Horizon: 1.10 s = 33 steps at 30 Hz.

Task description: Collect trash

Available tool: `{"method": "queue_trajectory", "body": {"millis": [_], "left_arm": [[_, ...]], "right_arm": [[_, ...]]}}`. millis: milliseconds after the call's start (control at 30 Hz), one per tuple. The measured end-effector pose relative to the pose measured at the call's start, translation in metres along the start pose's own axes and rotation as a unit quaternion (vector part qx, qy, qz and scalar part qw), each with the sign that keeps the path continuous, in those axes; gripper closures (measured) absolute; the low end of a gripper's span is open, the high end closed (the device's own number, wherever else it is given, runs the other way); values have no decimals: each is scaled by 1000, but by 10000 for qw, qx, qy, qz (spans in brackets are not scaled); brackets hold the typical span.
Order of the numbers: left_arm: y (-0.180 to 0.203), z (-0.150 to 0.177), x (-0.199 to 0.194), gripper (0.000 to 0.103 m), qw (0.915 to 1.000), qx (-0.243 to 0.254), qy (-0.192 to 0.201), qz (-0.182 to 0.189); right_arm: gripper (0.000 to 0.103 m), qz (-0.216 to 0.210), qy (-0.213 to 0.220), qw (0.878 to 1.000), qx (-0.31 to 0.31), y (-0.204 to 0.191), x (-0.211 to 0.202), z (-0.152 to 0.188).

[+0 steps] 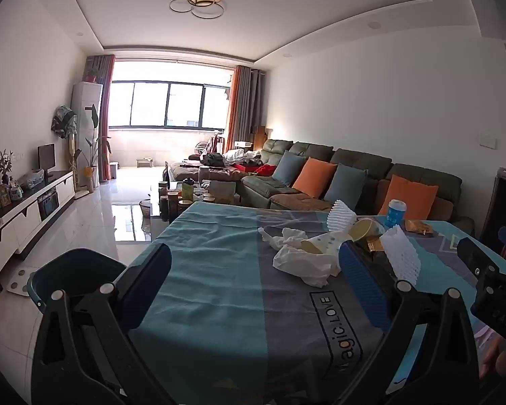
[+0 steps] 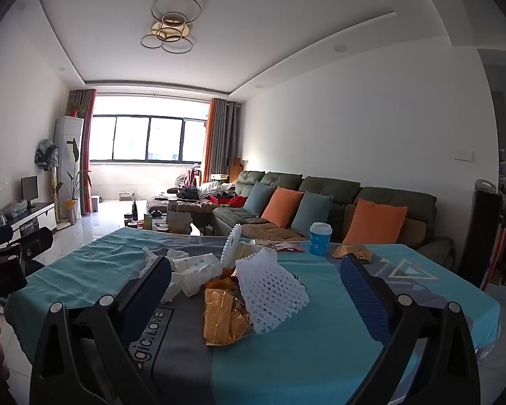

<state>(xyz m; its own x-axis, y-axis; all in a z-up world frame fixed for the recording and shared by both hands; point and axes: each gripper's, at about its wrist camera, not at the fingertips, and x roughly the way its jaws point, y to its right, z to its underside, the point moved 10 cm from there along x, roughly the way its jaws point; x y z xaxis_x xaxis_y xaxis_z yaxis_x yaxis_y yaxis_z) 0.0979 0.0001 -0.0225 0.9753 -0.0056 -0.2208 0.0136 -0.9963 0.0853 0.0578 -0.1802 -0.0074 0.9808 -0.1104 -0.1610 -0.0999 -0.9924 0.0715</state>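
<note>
Both our left tongs (image 1: 254, 271) and right tongs (image 2: 256, 285) gape wide, empty; the crumpled gold foil wrapper (image 2: 224, 317) between the right pair lies half-hidden under white foam netting (image 2: 270, 290).

You see matt cloth (image 2: 303, 354) over the bench, crinkled shiny gold foil (image 2: 224, 317), white foam net (image 2: 270, 290), crumpled paper tissue (image 1: 303, 265), glossy floor tiles (image 1: 118, 209).

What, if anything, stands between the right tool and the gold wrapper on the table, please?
Nothing visible does. The right tool is open above the cloth, and the gold wrapper lies between its fingers, with the white foam net resting against its far side.
</note>
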Motion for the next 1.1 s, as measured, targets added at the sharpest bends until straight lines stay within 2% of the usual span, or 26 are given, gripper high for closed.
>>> {"method": "queue_trajectory", "body": {"millis": [500,1100], "left_arm": [[-4,-1,-12,5,9999,-73,52,-54],[-9,-1,-6,5,9999,-97,57,-28]], "right_arm": [[6,17,-2,10000,-14,-5,0,0],[6,23,11,10000,17,1,-3,-2]]}}
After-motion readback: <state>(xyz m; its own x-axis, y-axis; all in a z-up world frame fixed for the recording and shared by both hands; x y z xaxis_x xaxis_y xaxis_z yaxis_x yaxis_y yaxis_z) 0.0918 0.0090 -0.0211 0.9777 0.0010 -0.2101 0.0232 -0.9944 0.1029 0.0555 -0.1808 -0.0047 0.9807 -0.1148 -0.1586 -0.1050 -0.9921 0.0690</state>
